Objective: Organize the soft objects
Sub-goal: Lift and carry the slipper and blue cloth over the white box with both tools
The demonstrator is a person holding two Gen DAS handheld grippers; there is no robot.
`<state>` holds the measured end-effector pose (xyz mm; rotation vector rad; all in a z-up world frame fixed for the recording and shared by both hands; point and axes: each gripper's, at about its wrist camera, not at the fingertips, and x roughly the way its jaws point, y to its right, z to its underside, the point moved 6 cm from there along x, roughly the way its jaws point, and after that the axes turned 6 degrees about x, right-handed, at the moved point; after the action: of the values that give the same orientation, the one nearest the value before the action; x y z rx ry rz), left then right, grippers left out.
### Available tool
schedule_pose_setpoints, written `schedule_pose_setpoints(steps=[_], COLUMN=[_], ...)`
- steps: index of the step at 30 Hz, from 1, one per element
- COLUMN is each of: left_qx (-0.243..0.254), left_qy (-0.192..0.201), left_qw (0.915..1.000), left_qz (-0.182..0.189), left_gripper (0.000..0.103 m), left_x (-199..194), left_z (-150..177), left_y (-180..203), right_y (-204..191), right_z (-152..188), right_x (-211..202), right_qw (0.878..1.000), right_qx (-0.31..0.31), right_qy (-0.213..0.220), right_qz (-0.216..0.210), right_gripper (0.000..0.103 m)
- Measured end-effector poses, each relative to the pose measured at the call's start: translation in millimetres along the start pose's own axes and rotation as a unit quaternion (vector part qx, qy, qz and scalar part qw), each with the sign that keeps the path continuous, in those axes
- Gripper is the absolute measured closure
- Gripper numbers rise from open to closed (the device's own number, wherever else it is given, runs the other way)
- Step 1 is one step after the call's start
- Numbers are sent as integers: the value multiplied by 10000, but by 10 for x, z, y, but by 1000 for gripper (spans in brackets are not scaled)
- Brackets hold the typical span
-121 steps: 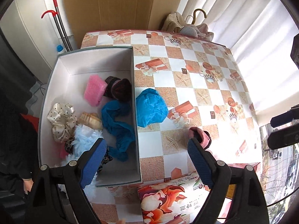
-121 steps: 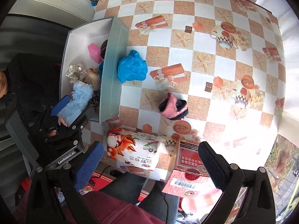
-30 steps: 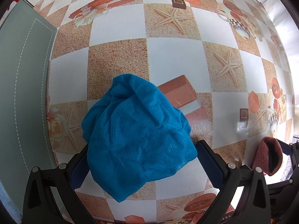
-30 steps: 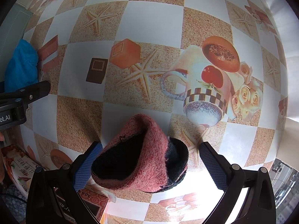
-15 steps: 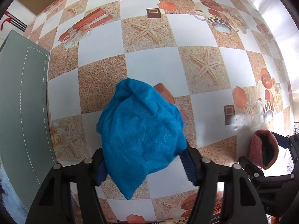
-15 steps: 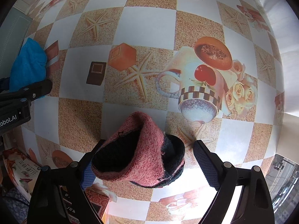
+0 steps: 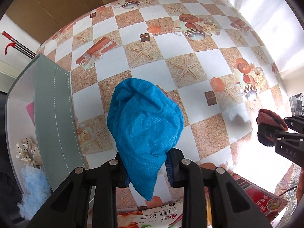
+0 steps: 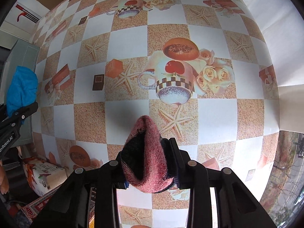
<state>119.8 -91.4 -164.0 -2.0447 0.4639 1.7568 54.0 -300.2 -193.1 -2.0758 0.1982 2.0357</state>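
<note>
At the counter's (image 7: 106, 96) left edge stood the grey box (image 7: 55, 114), a cream scrunchie (image 7: 26, 150) and pale blue fluff (image 7: 34, 188) inside. Just right of it, my left gripper (image 7: 147, 168) had just closed on the blue cloth (image 7: 144, 125), holding it above the counter. Further right, my right gripper (image 8: 146, 166) had just closed on the pink knit piece (image 8: 146, 152).
</note>
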Motion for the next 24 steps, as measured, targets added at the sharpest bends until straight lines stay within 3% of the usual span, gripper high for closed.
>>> schedule_pose_setpoints(steps=[14, 24], left_qx=[765, 1010], left_qy=[125, 241], left_qw=[9965, 9937], left_qz=[328, 422], left_gripper=[72, 72], left_x=[-614, -822], left_z=[887, 1294], left_y=[334, 345], right_y=[110, -13], right_z=[946, 1596], right_x=[-567, -737], right_qw=[9985, 9959], right_qx=[446, 855], right_qy=[177, 93], right_qz=[257, 290], right_gripper=[68, 68])
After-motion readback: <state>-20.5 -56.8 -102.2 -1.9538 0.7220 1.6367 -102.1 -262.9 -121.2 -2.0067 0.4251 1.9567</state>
